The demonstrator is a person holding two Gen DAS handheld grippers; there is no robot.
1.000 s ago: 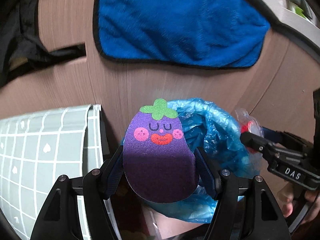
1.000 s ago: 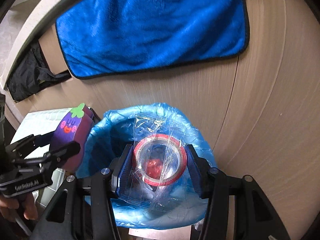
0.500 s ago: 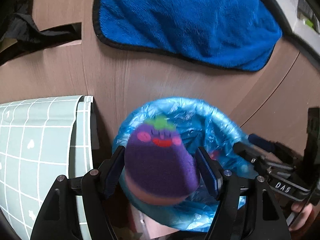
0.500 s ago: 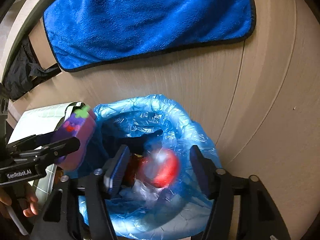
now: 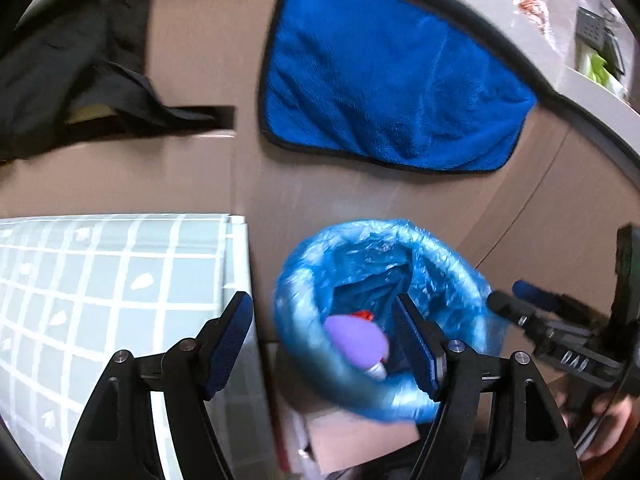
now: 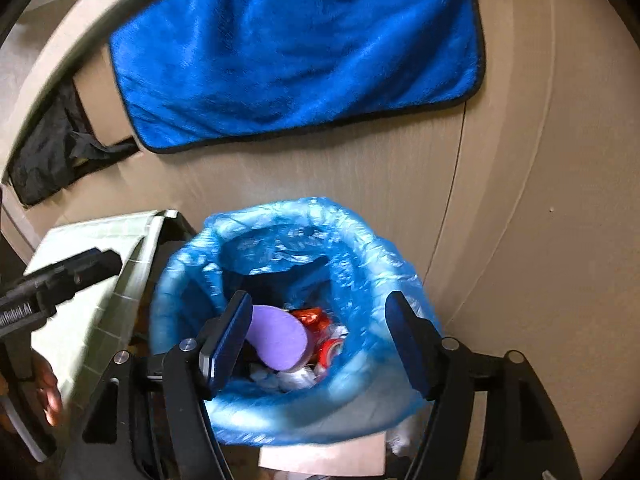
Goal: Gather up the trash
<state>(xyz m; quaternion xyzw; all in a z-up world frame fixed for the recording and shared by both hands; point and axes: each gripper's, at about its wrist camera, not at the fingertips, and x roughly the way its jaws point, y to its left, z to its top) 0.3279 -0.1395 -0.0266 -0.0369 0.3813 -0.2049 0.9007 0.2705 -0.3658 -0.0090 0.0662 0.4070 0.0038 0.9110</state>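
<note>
A bin lined with a blue plastic bag [image 6: 280, 412] stands on the floor; it also shows in the left wrist view [image 5: 440, 276]. Inside lie the purple eggplant sponge [image 6: 276, 336], a red-ringed tape roll in clear wrap [image 6: 330, 350] and other wrappers. The sponge also shows in the left wrist view [image 5: 356, 342]. My left gripper [image 5: 326, 344] is open and empty over the bin's left rim. My right gripper [image 6: 318, 342] is open and empty above the bin's mouth.
A blue towel [image 6: 296, 48] lies on the wood floor beyond the bin. A green checked surface [image 5: 100, 300] sits to the bin's left. Black cloth [image 5: 80, 80] lies at far left. The right gripper [image 5: 560, 336] shows at right in the left wrist view.
Both grippers opened. The tape roll dropped from the right gripper into the bin, then the eggplant sponge dropped from the left gripper into it.
</note>
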